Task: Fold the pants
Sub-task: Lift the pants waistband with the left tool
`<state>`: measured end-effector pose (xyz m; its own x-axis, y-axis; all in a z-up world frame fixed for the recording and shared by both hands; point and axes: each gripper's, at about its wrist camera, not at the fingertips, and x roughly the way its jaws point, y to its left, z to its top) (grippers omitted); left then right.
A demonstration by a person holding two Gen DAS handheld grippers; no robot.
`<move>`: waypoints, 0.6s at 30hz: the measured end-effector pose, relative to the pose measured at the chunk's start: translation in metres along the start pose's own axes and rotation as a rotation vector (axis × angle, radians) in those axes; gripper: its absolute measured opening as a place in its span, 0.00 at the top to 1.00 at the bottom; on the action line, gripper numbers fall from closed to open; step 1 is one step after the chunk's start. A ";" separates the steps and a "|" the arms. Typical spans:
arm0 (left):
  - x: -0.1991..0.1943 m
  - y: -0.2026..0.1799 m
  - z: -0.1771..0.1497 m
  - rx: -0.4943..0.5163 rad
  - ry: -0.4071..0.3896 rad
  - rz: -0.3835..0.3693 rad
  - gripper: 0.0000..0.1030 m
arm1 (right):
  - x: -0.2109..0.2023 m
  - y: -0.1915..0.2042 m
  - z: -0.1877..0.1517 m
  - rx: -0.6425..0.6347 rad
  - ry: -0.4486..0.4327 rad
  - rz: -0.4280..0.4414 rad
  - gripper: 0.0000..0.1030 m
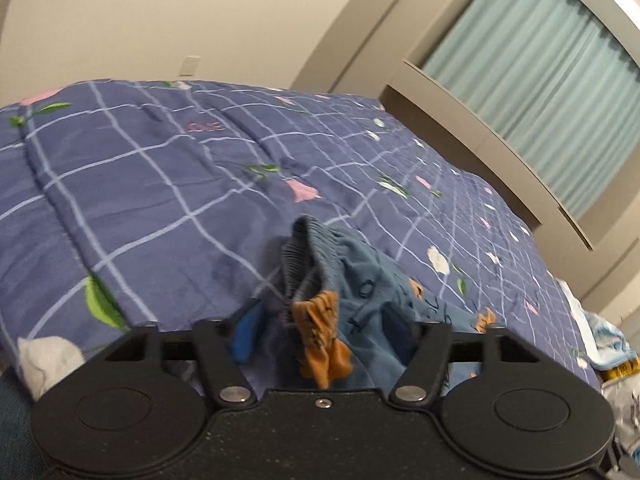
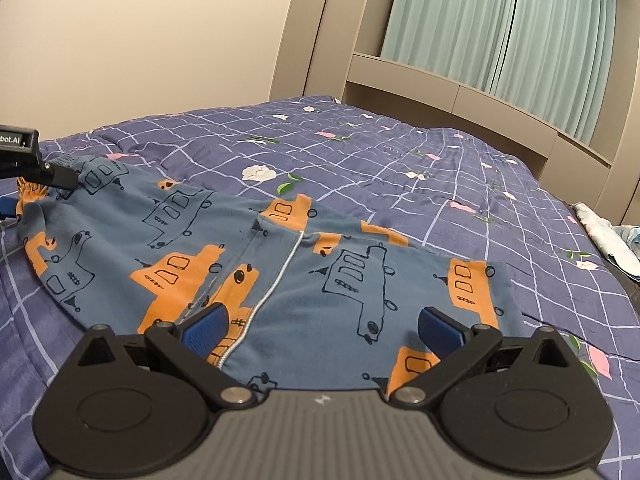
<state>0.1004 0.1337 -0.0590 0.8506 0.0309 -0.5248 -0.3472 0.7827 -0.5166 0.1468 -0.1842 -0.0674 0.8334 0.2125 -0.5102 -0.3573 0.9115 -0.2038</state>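
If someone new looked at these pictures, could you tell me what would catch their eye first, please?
First, the blue pants with orange and outlined vehicles, spread on the purple checked quilt. Next, the left tool with the bunched waistband between its fingers, while the right tool stands open over the cloth. Pale green curtains hang behind the bed.
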 end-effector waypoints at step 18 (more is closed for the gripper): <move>-0.023 -0.038 0.012 0.128 -0.063 -0.039 0.83 | -0.001 -0.004 0.000 0.028 -0.005 0.018 0.00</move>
<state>0.0993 0.1106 -0.0189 0.8869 0.0347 -0.4607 -0.2636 0.8569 -0.4429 0.1475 -0.1880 -0.0662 0.8291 0.2304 -0.5095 -0.3601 0.9170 -0.1714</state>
